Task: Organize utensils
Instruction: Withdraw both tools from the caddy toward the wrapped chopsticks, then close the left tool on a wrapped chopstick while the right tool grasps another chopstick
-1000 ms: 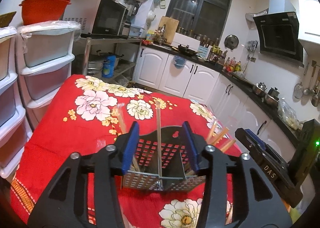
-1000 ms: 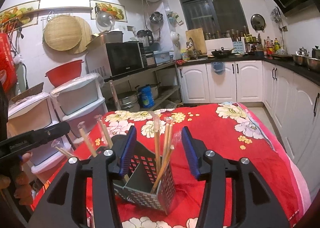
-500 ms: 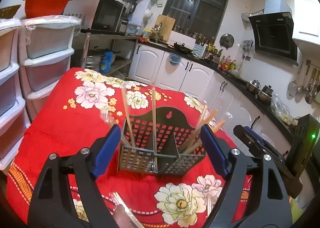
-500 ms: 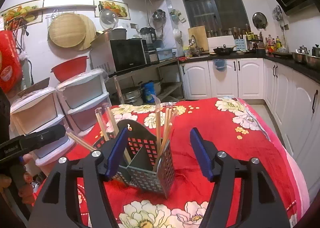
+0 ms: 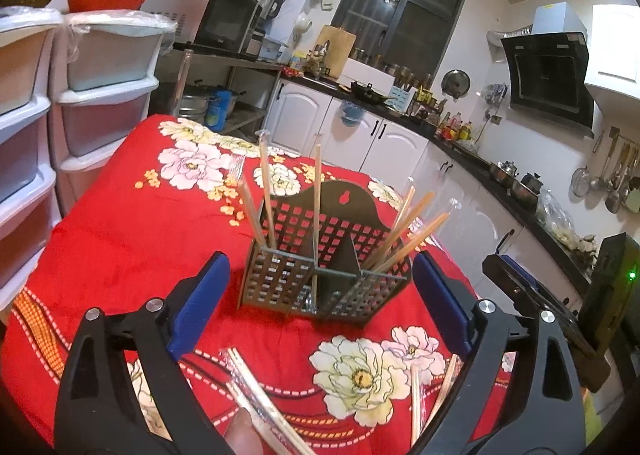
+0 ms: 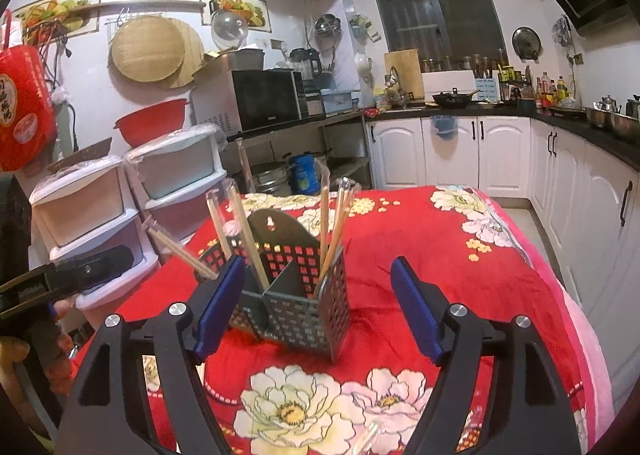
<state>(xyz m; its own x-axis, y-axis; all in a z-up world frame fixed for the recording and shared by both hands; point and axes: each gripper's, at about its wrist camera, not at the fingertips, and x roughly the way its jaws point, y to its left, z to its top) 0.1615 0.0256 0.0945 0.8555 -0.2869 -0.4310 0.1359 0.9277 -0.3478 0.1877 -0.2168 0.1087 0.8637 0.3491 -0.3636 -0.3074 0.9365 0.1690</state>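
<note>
A dark perforated utensil holder stands upright on the red flowered tablecloth. Several wrapped wooden chopsticks stick up from its compartments. My left gripper sits just in front of the holder, jaws opening wide and apart from its sides. My right gripper is also in front of the holder, jaws opening, nothing pressed between them. More wrapped chopsticks lie on the cloth near the camera, and one pair lies at the lower right.
Stacked plastic drawers stand left of the table. White kitchen cabinets and a dark counter run behind and to the right. In the right wrist view a hand holds the other gripper at the left edge.
Both grippers have let go of the holder: their jaws spread wide and both drew back, so the holder now stands free on the cloth and looks farther away.
</note>
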